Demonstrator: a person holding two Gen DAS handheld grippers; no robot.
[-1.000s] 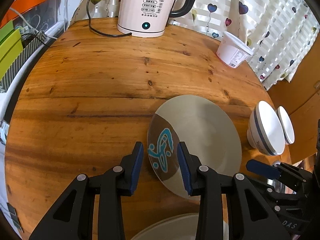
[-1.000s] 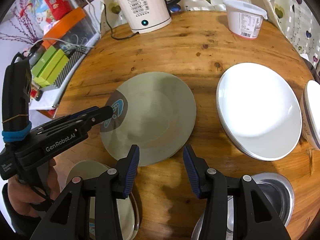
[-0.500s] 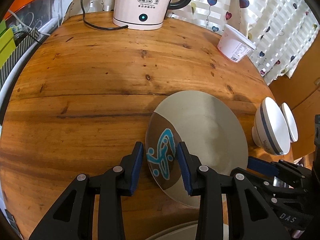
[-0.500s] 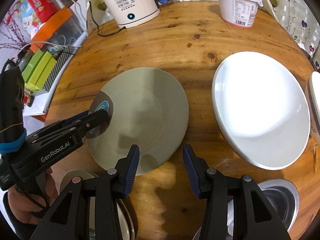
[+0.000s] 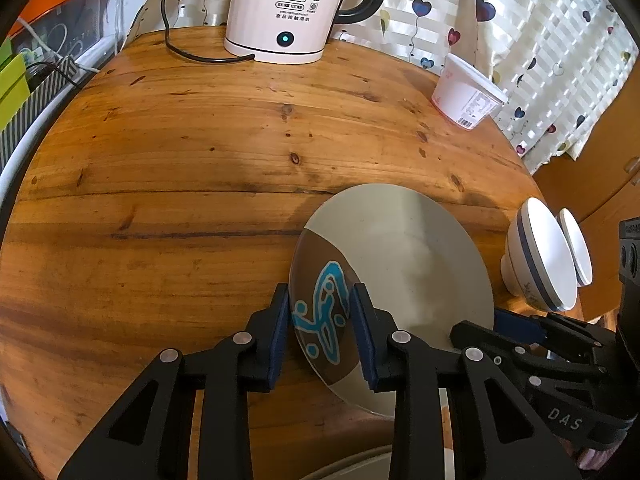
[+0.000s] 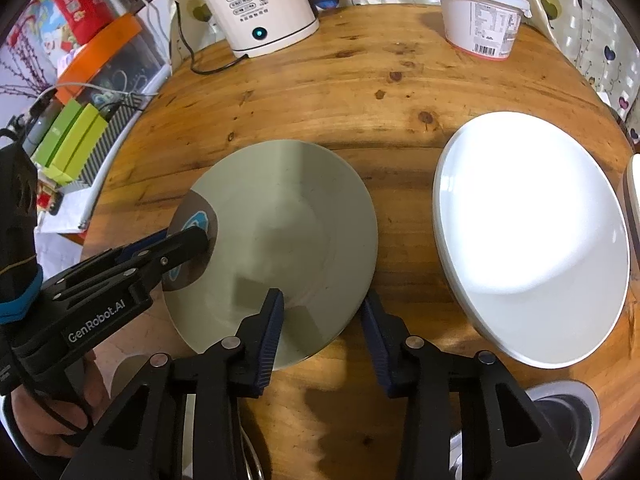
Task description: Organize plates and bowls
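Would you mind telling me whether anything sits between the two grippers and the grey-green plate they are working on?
Nothing visible does. The left gripper straddles the grey-green plate at its brown patterned edge, and the right gripper straddles its near rim. Both sets of jaws are closing. The white plate lies apart, to the right.

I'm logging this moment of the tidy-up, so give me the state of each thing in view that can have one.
Grey-green plate: on the table, both grippers at its rim.
Left gripper: jaws closing, plate's patterned edge between them.
Right gripper: jaws closing, plate's near edge between them.
White plate: flat on the table, empty.
Striped bowl: on the table, untouched.
Kettle: indicator lit, display reads 55.
White tub: lidded.
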